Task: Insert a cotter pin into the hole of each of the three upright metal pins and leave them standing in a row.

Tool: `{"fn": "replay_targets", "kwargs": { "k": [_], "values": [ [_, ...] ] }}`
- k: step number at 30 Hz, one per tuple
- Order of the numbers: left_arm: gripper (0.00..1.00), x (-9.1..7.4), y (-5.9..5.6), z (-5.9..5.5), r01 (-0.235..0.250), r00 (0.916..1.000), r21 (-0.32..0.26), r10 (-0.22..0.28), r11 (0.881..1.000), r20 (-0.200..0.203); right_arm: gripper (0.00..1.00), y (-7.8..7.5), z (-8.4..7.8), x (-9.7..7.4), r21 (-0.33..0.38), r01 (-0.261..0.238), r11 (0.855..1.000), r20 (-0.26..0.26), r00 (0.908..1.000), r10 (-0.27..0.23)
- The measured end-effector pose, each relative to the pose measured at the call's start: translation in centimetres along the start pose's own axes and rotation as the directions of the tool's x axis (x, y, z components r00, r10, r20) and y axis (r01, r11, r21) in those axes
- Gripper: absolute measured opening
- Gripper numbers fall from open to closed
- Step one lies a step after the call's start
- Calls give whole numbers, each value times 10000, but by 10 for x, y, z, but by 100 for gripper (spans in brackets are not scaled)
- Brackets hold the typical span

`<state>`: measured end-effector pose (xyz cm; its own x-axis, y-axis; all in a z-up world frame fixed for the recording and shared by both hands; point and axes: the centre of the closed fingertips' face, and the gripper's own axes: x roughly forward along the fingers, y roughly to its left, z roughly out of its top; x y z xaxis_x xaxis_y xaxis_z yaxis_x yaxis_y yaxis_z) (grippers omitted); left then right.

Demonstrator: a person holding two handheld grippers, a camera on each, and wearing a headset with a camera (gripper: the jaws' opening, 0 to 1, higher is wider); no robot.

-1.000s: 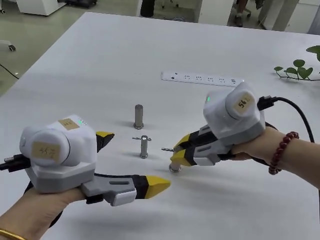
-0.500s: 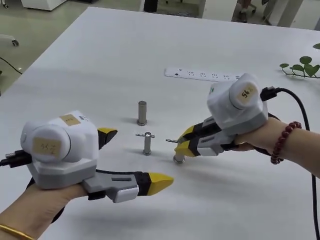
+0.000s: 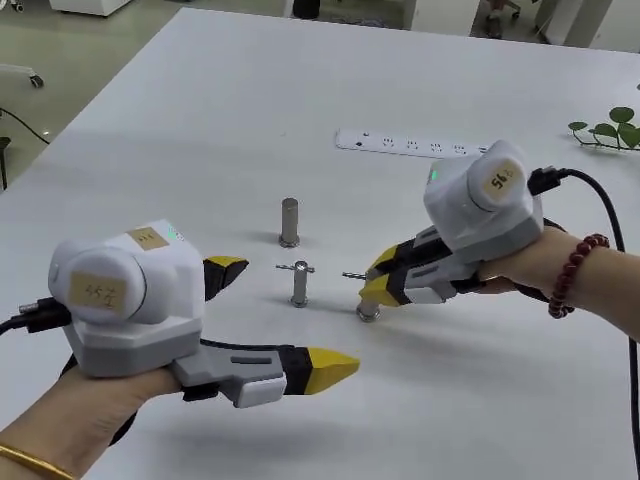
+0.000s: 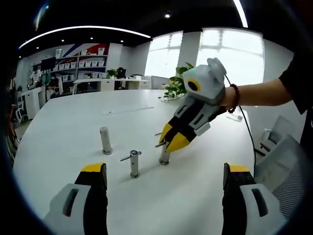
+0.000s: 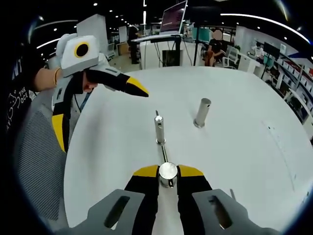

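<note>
– While the right gripper (image 3: 376, 283) stood at the near pin (image 3: 368, 311), what did the insertion call for?

– A level, straight push, as judged. Its jaws were drawn in on the rear of the cotter pin (image 3: 352, 275), whose free end projected past the near pin toward the middle pin (image 3: 299, 284). Keeping the cotter pin in line with the hole, with no sideways load, should have kept the near pin upright on the table (image 3: 200, 120).

– And where did the parts lie?

– The near pin lay directly under the right gripper's tips; in the right gripper view its top sat between them. The middle pin stood just beyond, carrying a fitted cotter pin (image 3: 294, 267). The far pin (image 3: 289, 221) stood bare, farther along the same row. The left gripper (image 3: 282, 317) hovered wide open and empty near the middle pin.
</note>
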<state>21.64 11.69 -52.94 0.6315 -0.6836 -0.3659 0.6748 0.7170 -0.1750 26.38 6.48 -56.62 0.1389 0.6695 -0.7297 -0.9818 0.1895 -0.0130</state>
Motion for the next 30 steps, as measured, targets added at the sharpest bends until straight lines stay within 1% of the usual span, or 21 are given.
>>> {"fn": "replay_targets", "kwargs": {
  "k": [3,8,11,17,27,30],
  "values": [
    [99,0,1,-1,-53,10000,13,53,10000,-33,8,-2,0,1,29,-34,10000,31,10000,34],
    [99,-1,4,1,-148,9999,-24,148,9999,73,8,-3,1,2,-32,-139,9999,49,9999,139],
    [99,-1,5,0,-174,9998,-6,174,9998,19,8,-5,1,2,-96,-246,9997,76,9997,247],
    [99,0,4,-1,-153,9999,95,154,9998,-53,8,-3,1,2,-225,-395,9990,156,9991,398],
    [99,1,2,-4,-69,9998,134,71,9999,-182,9,-3,1,2,-210,-294,9993,176,9994,298],
    [99,0,2,-3,-56,9998,117,58,9999,-179,11,-4,6,-1,-81,-241,9997,422,9988,244]
  ]
}}
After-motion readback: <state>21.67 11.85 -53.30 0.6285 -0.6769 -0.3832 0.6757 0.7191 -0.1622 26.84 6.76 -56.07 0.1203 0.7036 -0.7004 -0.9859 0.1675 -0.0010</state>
